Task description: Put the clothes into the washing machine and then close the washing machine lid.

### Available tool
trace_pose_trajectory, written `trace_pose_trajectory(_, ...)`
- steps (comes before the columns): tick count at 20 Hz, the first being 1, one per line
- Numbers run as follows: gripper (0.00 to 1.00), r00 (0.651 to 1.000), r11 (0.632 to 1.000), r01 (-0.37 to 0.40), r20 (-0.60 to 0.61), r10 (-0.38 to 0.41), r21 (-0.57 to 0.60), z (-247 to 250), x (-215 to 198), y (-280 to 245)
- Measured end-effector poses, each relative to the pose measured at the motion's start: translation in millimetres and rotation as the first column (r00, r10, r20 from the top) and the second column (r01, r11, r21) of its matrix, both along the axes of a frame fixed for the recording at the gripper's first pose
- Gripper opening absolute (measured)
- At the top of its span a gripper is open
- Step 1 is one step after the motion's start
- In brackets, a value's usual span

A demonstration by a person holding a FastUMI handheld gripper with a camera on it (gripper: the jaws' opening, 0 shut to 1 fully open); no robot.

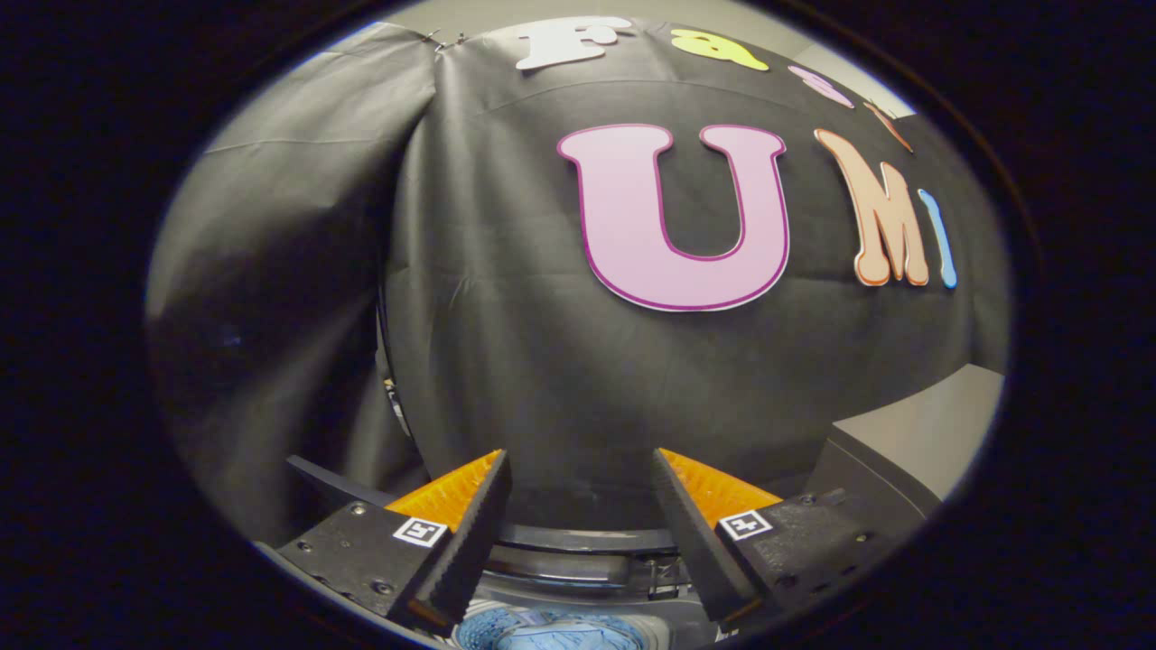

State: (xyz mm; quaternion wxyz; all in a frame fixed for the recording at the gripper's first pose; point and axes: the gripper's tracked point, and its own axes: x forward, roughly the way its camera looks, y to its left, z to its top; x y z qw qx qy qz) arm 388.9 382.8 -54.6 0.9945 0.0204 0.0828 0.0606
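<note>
Down between and just below my fingers lay the clothes (551,632), a pale blue bundle resting inside the washing machine's (587,564) round opening. Only a small patch of the fabric was visible to me. Around it ran the machine's dark curved rim, stretching from one finger across to the other, and I judged the lid to be off the opening, since the drum stood exposed. My gripper (578,492) was released, its jaws spread wide apart with nothing between them, hanging above the opening and touching neither cloth nor rim. Each finger (470,533) carried a black ribbed pad backed by orange, with a small square marker on the black body behind it. Farther off to the right stood a grey box-like surface (921,433). Beyond everything hung the black cloth wall (506,298), creased at the left.
</note>
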Motion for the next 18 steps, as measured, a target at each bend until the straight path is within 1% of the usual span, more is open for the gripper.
trace_pose_trajectory(3, 0.94, 1.0, 1.0, 0.0, 0.011, 0.0, -0.001, 0, 2, -1)
trace_pose_trajectory(7, 0.94, 0.998, 1.0, 0.004, 0.055, -0.004, 0.001, 2, 3, -4)
trace_pose_trajectory(8, 0.94, 0.999, 1.0, 0.001, 0.051, -0.001, 0.003, 0, 3, -5)
trace_pose_trajectory(9, 0.94, 1.0, 1.0, 0.007, 0.019, -0.007, 0.005, -6, 4, -5)
trace_pose_trajectory(10, 0.94, 0.999, 0.998, 0.036, 0.031, -0.034, -0.051, -2, 6, -14)
trace_pose_trajectory(11, 0.95, 0.999, 0.997, 0.019, -0.027, -0.021, -0.073, -11, 6, -9)
trace_pose_trajectory(12, 0.95, 0.998, 0.997, -0.007, -0.059, 0.003, -0.073, -19, 2, -1)
trace_pose_trajectory(13, 0.96, 0.998, 0.999, -0.017, -0.062, 0.014, -0.047, -17, -2, -1)
trace_pose_trajectory(15, 0.95, 0.997, 0.999, -0.031, -0.069, 0.031, 0.011, -11, 9, -5)
trace_pose_trajectory(16, 0.95, 0.995, 0.999, -0.042, -0.092, 0.044, 0.026, -19, 6, -4)
trace_pose_trajectory(18, 0.95, 0.994, 0.998, -0.052, -0.097, 0.055, 0.034, -18, 4, -5)
